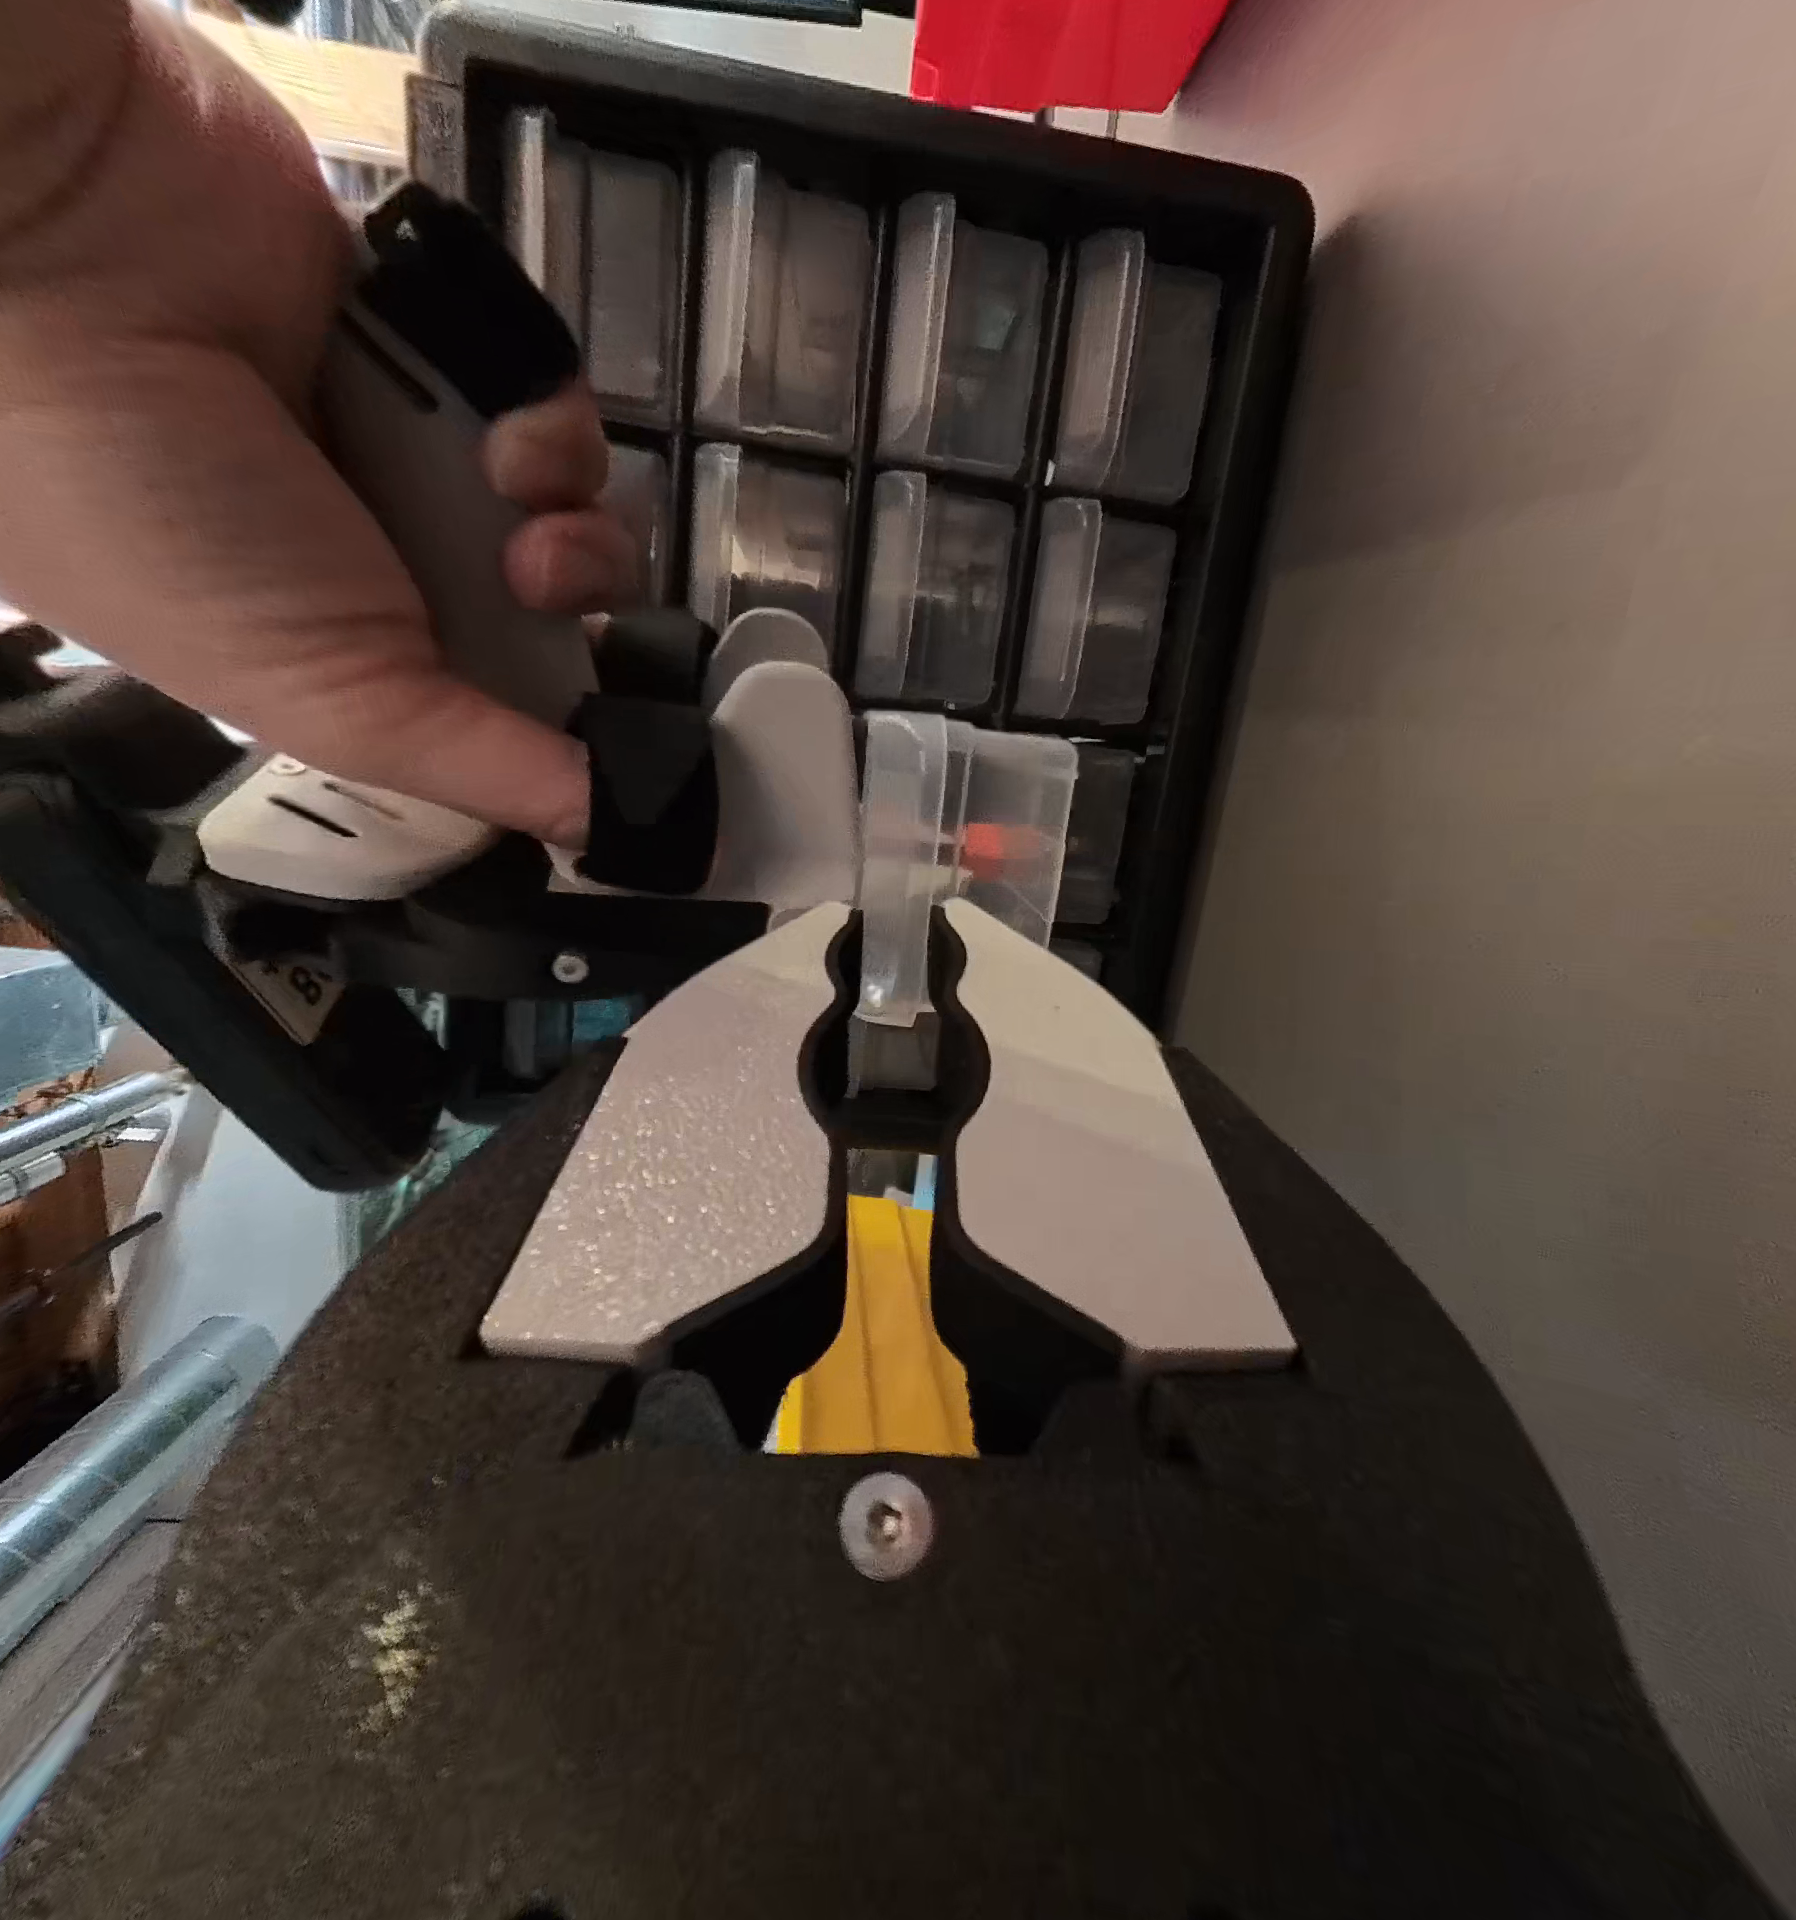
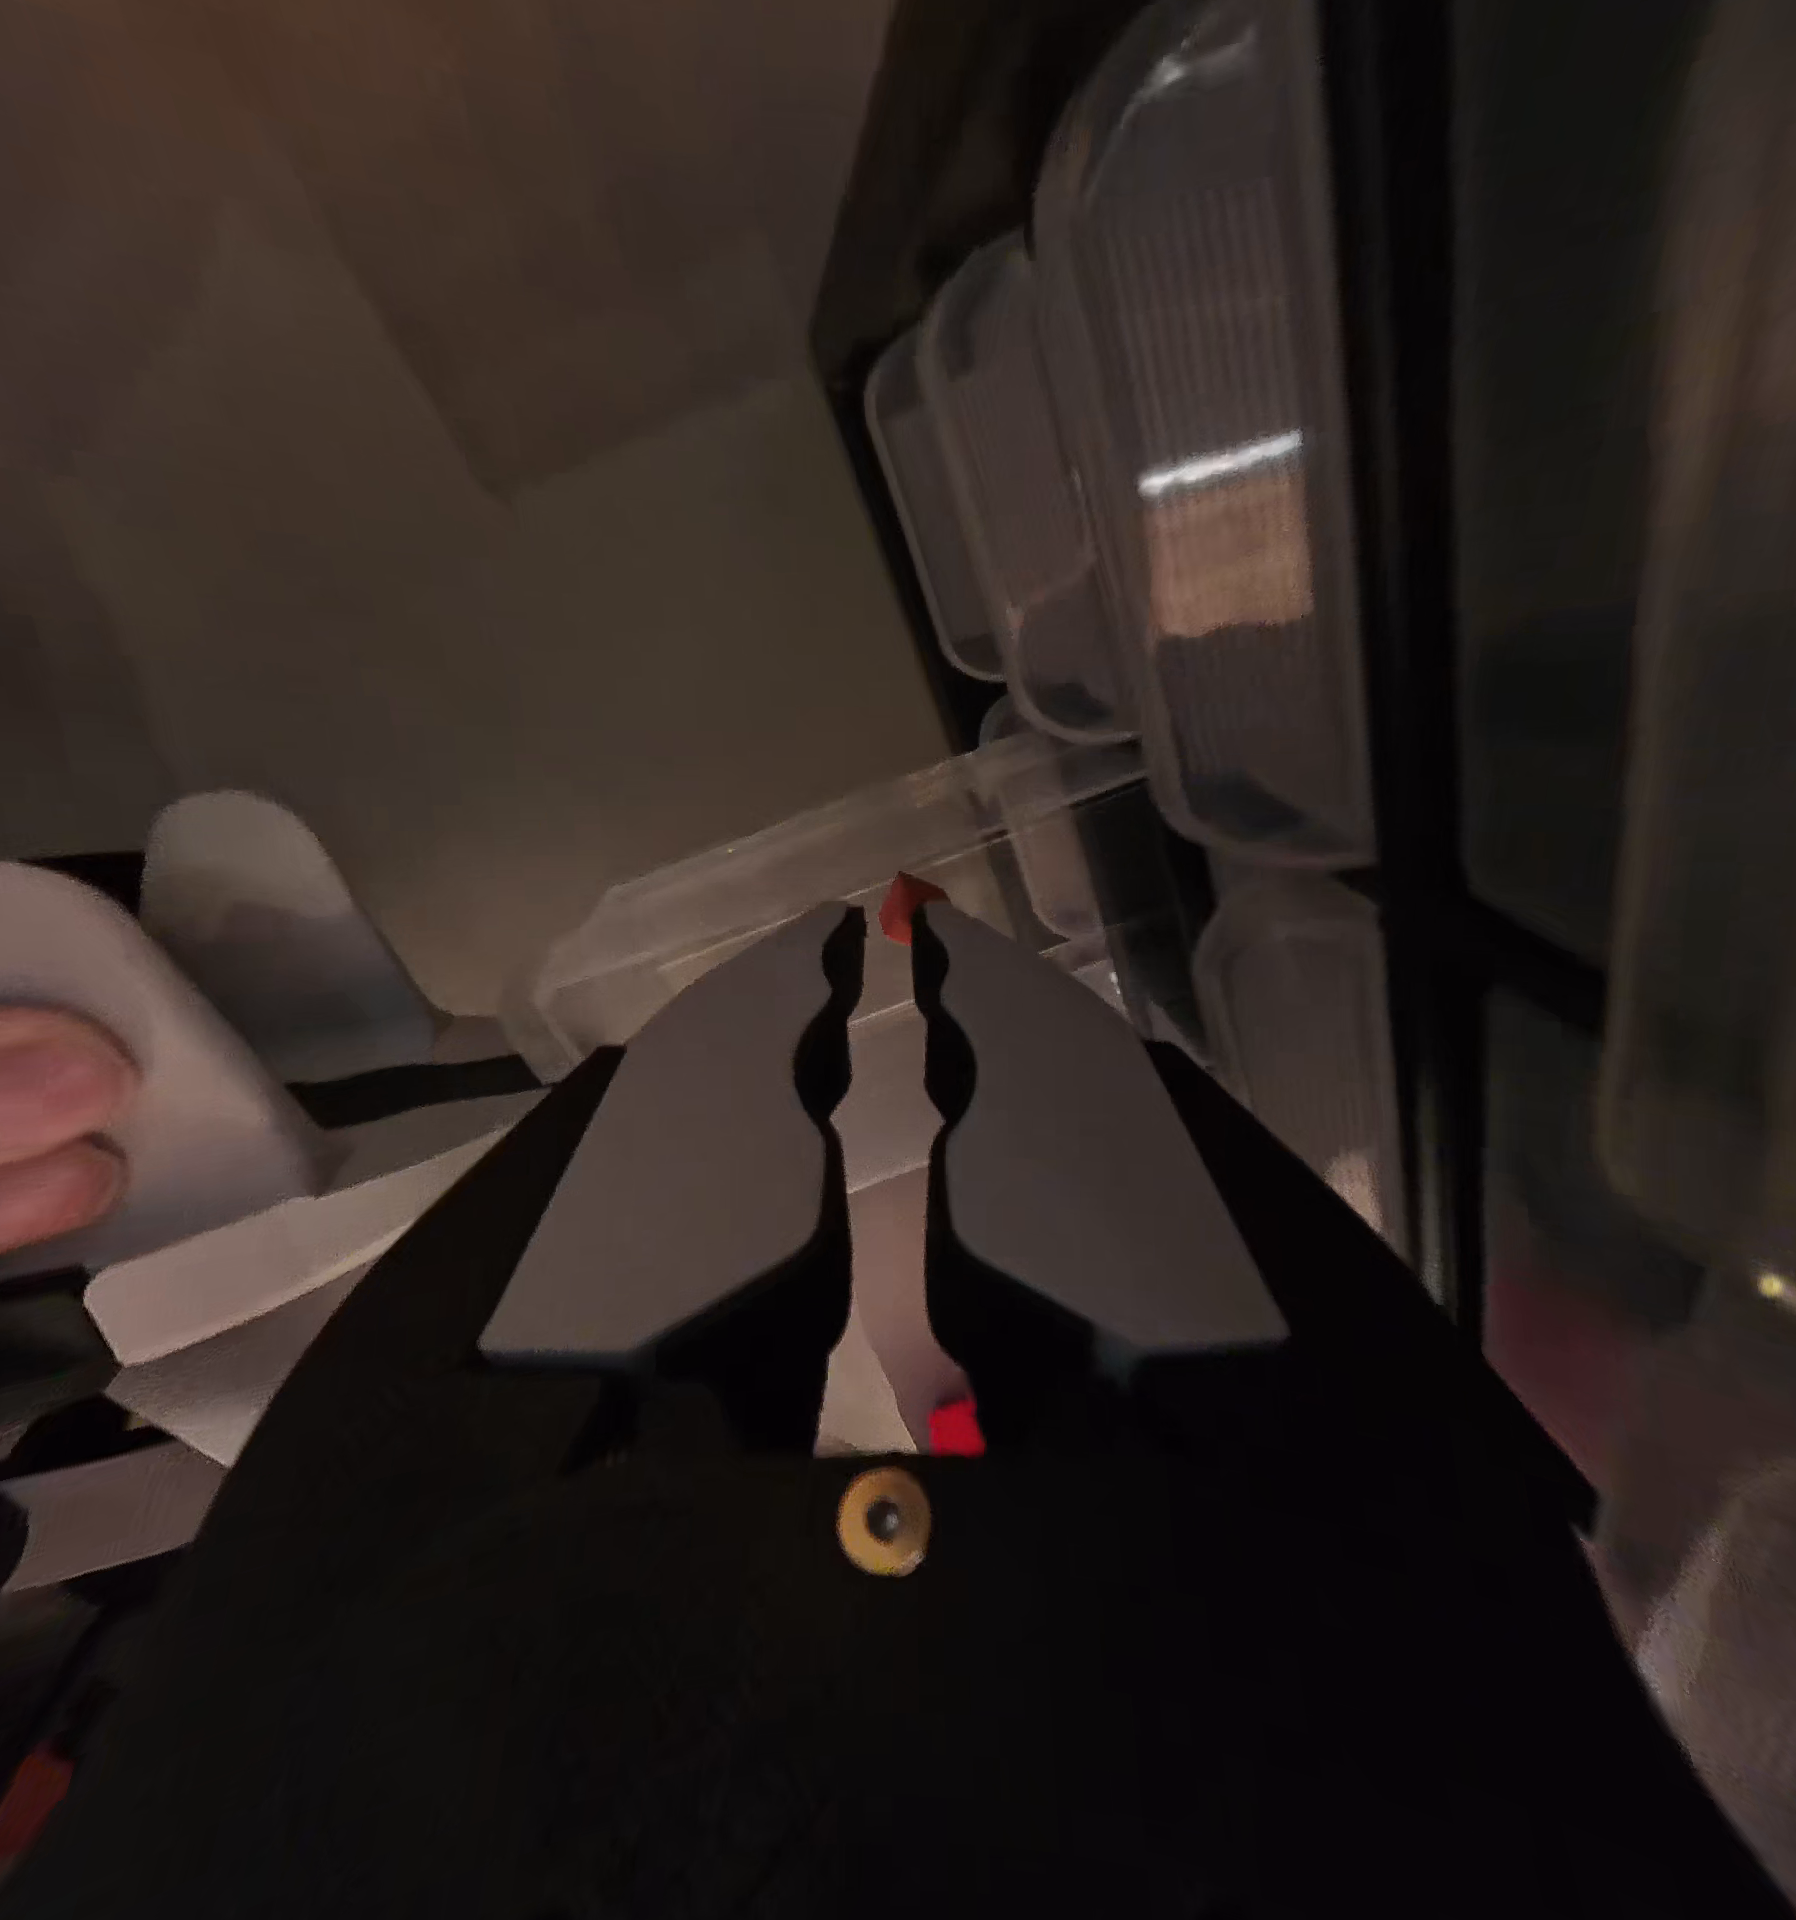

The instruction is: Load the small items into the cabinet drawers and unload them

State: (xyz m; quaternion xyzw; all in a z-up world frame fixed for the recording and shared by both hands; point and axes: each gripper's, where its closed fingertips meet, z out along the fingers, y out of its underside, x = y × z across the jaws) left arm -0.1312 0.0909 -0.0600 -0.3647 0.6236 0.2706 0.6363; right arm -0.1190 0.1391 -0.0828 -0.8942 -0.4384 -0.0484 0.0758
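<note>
Clear plastic sits pinched in the left gripper (image 1: 894, 997): its grey fingers are closed on the pull tab of a translucent drawer (image 1: 1008, 821) drawn partway out of the black cabinet (image 1: 1237, 239), long axis toward the camera. From above and to the side, the right gripper (image 2: 886, 925) reaches over the drawer's mouth, fingers nearly shut, seemingly nipping a small red item (image 2: 904, 902) at their tips. Beyond stand rows of closed, glossy, round-cornered drawers.

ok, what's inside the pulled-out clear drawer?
One small red item shows through the clear drawer. The right gripper is over it, the red item at the tips of its jaws. The rest of the drawer floor is hidden or blurred.
</note>
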